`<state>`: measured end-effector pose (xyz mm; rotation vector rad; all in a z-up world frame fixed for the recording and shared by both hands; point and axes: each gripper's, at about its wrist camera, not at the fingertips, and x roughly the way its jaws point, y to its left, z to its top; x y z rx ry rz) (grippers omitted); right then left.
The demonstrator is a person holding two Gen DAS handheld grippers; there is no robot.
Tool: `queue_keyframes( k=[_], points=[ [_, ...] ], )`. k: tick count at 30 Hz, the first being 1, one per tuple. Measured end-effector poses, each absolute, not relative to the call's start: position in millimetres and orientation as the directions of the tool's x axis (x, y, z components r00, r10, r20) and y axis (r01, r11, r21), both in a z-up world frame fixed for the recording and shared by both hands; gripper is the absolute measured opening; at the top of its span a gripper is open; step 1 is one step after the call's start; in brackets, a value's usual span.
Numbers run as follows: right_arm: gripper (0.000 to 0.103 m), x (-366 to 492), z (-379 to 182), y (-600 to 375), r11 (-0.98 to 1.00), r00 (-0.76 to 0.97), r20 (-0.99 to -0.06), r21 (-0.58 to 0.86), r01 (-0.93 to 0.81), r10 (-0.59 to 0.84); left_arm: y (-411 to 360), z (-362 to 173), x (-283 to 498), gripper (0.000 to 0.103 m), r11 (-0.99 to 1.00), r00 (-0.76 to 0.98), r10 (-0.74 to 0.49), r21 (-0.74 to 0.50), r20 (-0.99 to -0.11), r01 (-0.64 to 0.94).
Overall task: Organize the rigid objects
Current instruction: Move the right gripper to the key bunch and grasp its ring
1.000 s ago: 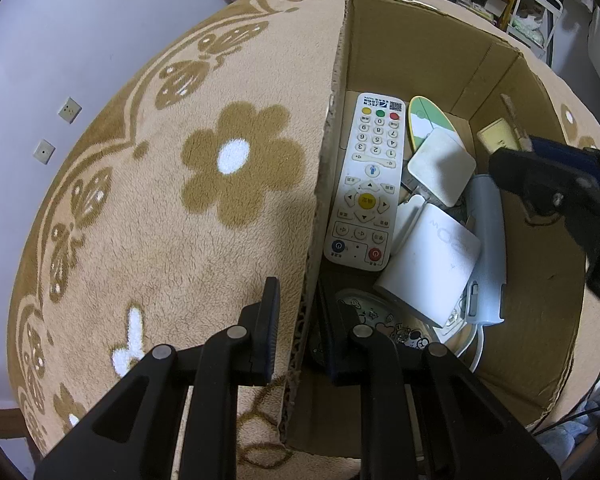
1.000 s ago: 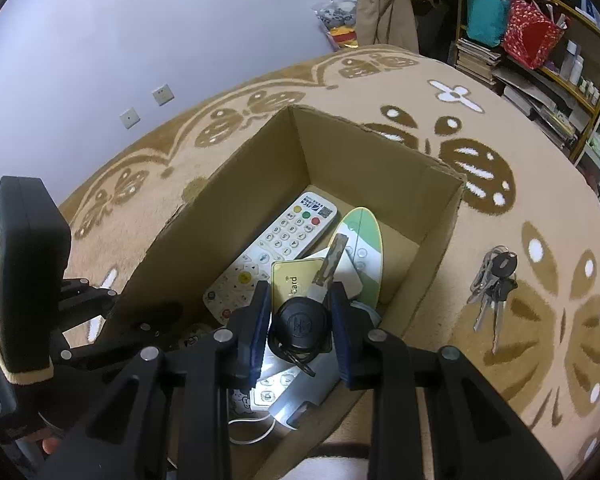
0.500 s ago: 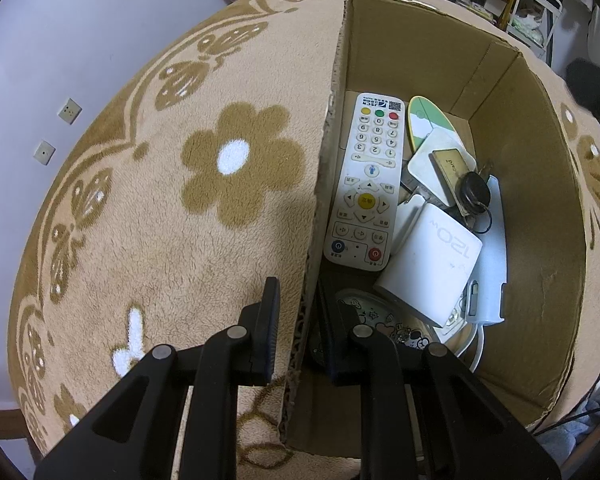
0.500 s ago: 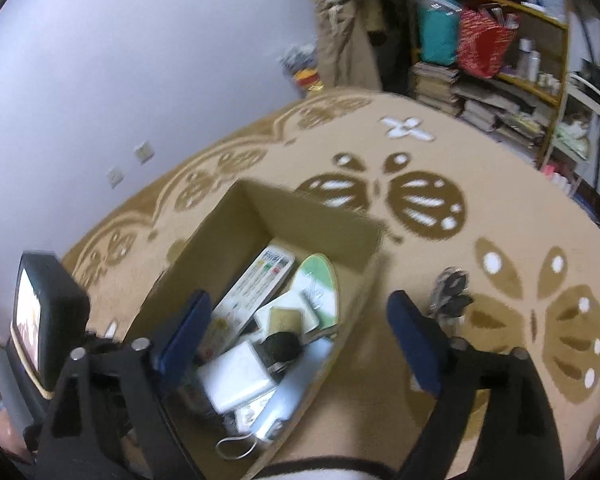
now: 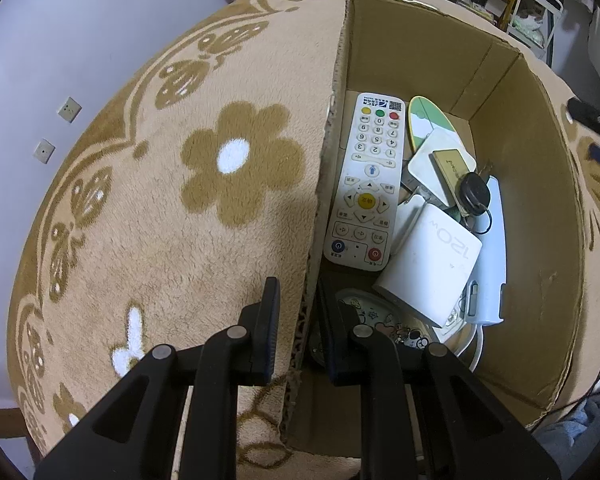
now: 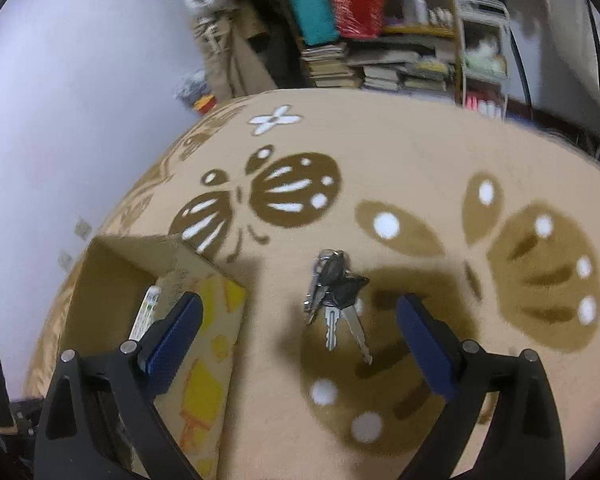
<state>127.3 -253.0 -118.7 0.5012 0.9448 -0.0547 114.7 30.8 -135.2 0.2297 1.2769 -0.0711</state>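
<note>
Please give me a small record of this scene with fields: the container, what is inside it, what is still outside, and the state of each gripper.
container: cardboard box on the carpet
inside: remote control, white charger, black car key, cards and other small items
outside: bunch of keys on the carpet
left gripper: shut on the box's wall
right gripper: jaws opening, nothing between them, above the bunch of keys

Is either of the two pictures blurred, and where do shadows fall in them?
Left wrist view: sharp, bent by the fisheye; the box wall shades its own floor beside the remote. Right wrist view: slightly blurred, most on the shelves at the top; the keys stay readable, and dark shadows lie on the rug around them.
</note>
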Motion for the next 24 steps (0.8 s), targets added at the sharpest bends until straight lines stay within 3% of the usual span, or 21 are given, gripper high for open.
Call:
queue_keyframes(
  k=[6,17,22,23,24],
  points=[
    [0.102,131.6,-158.8,-265.5,0.832,0.582,-0.79,0.446,0.329,0.193,30.6,-134.9,114.4,0.019,0.974,0.292,0.077,0.134,-0.953,0.181],
    [0.102,146.9,-173.6,-262.3,0.86,0.591,-0.797,0.383,0.336,0.125,30.1,-134.6,114.2,0.019,0.973,0.292,0.08,0.138,-0.953,0.183],
    [0.091,156.6,-174.5,-253.7,0.898,0.589,-0.805,0.309,0.312,0.073,30.2,-134.3,114.4,0.019,0.973,0.293,0.08,0.138,-0.953,0.185],
    [0.084,157.5,-174.9,-251.4,0.905,0.59,-0.806,0.289,0.312,0.054,30.3,-134.3,114.4,0.019,0.973,0.293,0.08,0.138,-0.953,0.185],
    [0.07,157.8,-175.8,-250.4,0.905,0.591,-0.806,0.277,0.322,0.037,30.5,-134.0,114.7,0.019,0.973,0.292,0.079,0.138,-0.953,0.185]
  ],
)
